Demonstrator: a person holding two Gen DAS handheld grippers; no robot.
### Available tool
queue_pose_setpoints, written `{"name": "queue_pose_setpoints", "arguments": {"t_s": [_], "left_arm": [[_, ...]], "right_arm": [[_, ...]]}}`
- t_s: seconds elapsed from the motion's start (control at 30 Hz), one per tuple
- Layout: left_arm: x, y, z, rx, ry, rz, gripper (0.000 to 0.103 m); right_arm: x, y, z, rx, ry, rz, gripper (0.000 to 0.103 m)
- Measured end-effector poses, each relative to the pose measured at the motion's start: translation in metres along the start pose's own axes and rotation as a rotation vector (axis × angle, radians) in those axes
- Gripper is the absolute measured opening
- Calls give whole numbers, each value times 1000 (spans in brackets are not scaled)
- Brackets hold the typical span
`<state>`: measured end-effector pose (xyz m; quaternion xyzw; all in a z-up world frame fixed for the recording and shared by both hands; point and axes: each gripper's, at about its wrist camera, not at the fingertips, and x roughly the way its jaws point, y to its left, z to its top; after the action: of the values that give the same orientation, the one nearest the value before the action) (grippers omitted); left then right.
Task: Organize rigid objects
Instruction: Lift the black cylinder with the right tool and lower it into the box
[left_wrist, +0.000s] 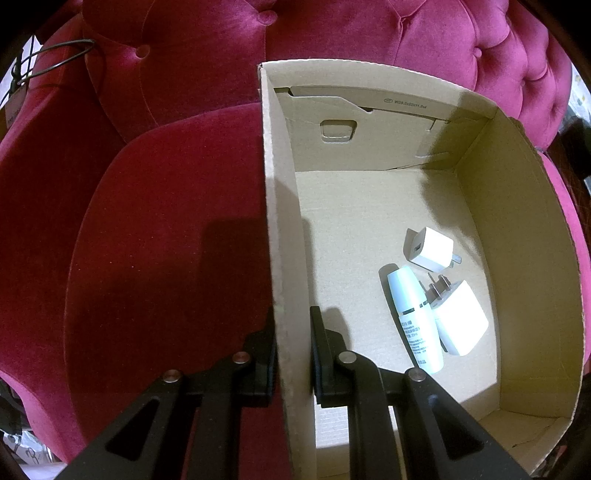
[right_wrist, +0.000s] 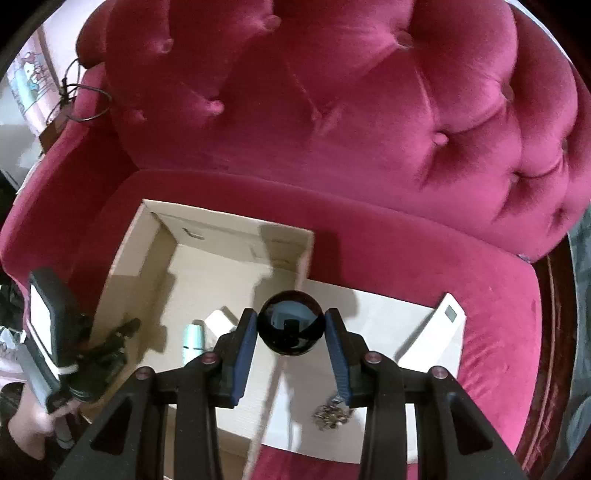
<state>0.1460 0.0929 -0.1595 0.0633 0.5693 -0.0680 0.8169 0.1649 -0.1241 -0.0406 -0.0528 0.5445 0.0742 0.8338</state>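
1. Above the right wall of the cardboard box (right_wrist: 236, 258), the right claw (right_wrist: 290, 334) pinched a glossy black ball (right_wrist: 289, 323) between its blue pads (right_wrist: 244, 354); the round, slick surface looked liable to squirt out if the squeeze eased, and it would likely roll off across the sofa seat (right_wrist: 424, 258).
2. At the box's left wall (left_wrist: 282, 258), the left claw (left_wrist: 291, 354) was clamped on the cardboard, one finger inside, one outside; a tug could probably tip the box and spill its contents.
3. Near the right wall inside, two white chargers (left_wrist: 430, 249) (left_wrist: 461, 317) and a white tube (left_wrist: 415, 319) lay together; a dropped ball might knock them.
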Motion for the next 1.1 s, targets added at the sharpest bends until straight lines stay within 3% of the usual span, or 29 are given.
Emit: {"name": "queue_pose_setpoints", "arguments": {"t_s": [0.47, 1.1], "left_arm": [[0, 0, 0, 1, 0, 0, 15], [0, 0, 0, 4, 0, 3, 16]], "right_arm": [[37, 59, 3, -54, 55, 46, 40], [96, 85, -21, -8, 142, 76, 40]]}}
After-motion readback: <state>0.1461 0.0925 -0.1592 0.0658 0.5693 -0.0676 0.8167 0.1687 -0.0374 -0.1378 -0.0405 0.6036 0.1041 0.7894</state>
